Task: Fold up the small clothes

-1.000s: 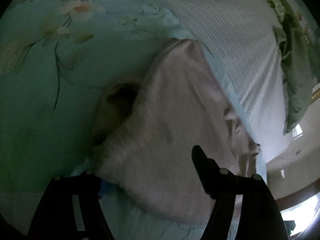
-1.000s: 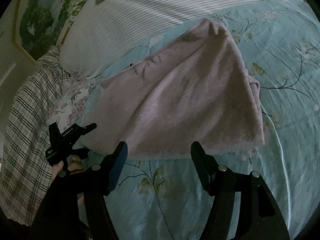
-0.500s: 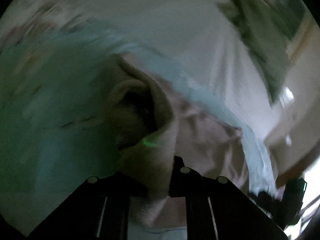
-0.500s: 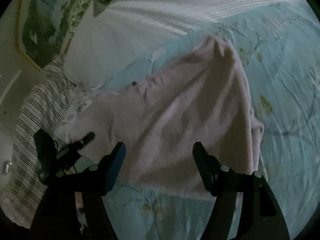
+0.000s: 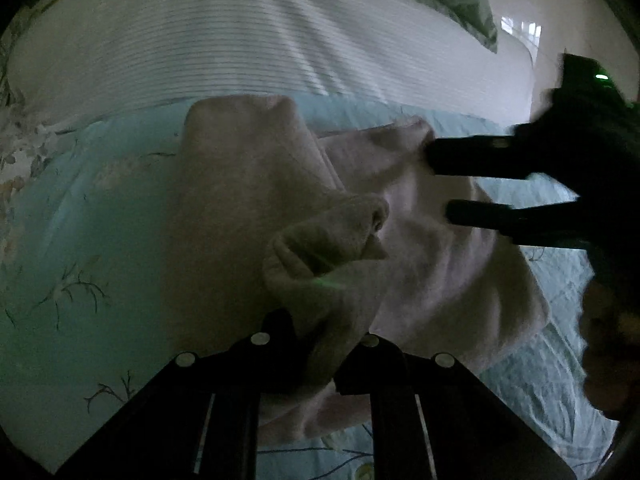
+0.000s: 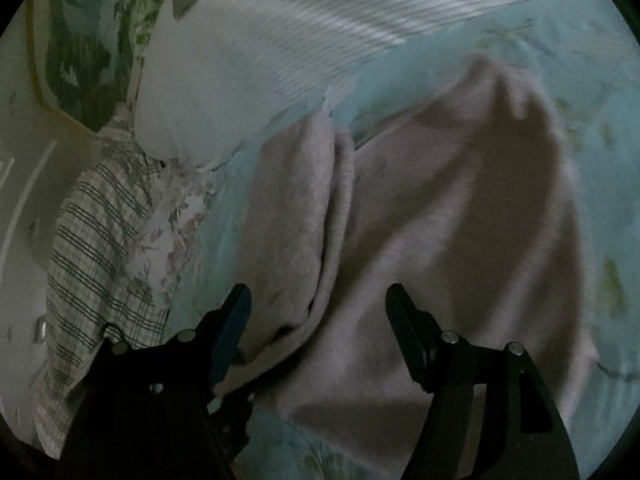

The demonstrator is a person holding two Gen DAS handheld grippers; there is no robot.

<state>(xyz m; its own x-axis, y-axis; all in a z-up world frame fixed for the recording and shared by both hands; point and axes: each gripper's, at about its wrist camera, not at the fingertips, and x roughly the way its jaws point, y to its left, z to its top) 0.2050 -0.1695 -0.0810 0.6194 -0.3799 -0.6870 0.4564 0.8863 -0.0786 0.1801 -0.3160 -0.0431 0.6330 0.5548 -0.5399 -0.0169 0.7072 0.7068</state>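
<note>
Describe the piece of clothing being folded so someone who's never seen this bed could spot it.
On the pale blue floral bedsheet, just below the white striped pillow, lies a fuzzy pinkish garment. It is the only plain, unpatterned fabric there, with one edge pinched up by the left gripper.

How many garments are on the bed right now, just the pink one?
1. The pink garment lies on the floral bedsheet below the striped pillow; the left gripper pinches one bunched edge. More could be hidden beyond the views.
</note>
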